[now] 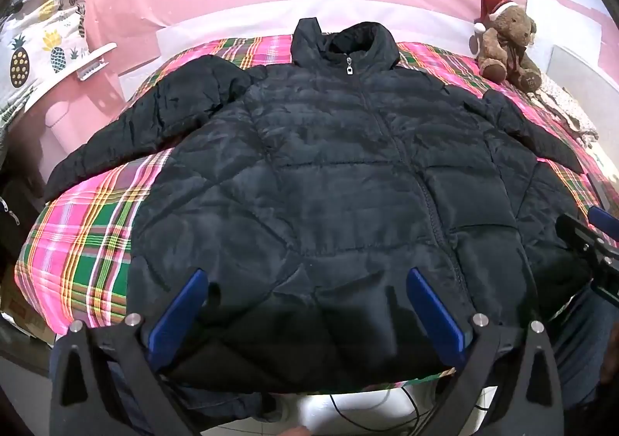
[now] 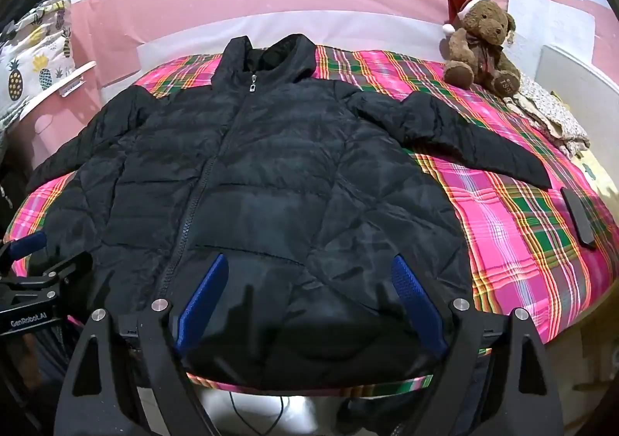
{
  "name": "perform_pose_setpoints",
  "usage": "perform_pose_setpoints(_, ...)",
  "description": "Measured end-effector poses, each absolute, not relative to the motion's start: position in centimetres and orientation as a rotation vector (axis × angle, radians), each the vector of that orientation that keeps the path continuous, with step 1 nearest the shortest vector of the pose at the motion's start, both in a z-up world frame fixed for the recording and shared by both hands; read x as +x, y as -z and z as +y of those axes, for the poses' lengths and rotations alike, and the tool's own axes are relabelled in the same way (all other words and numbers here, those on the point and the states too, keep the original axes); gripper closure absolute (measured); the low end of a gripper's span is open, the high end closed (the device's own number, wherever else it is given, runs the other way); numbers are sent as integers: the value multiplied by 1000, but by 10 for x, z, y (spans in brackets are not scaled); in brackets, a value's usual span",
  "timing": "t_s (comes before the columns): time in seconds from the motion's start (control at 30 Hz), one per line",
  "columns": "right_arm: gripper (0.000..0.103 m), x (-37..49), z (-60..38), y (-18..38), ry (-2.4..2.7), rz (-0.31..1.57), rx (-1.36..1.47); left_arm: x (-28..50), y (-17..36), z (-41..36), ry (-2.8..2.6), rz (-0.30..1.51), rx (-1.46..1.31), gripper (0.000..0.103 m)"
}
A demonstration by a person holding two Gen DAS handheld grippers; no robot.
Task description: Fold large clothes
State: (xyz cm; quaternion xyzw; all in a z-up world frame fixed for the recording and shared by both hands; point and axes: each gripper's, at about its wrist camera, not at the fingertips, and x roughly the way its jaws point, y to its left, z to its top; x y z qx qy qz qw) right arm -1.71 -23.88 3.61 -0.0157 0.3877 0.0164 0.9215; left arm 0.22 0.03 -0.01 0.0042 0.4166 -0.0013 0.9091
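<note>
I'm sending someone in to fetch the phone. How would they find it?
Start at the bed with the pink and green plaid cover. Look beside the black puffer jacket, just past its outstretched sleeve. The phone is the only flat, dark, hard slab there.

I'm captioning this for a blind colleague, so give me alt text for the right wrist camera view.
A black puffer jacket lies zipped and face up, sleeves spread, on a pink and green plaid bedspread. The open right gripper hovers over its hem, holding nothing. A teddy bear in a Santa hat sits at the far right, and a dark phone lies near the right edge.
</note>
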Motion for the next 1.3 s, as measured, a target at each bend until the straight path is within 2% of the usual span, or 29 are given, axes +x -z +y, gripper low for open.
perform_pose_setpoints(0.33, 17, -17, -238, -37, -30, 794, -33, -5, -6, 1, -3, 848, 16, 0)
perform_pose_setpoints(0.63, 17, -19, -240, -40, -34, 785, -23, -5, -5, 18, 36, 854, -85, 0)
perform_pose_setpoints(1.3, 17, -21, -240, -41, -34, 778, -22, -8, -3, 14, 38, 863, -64, 0)
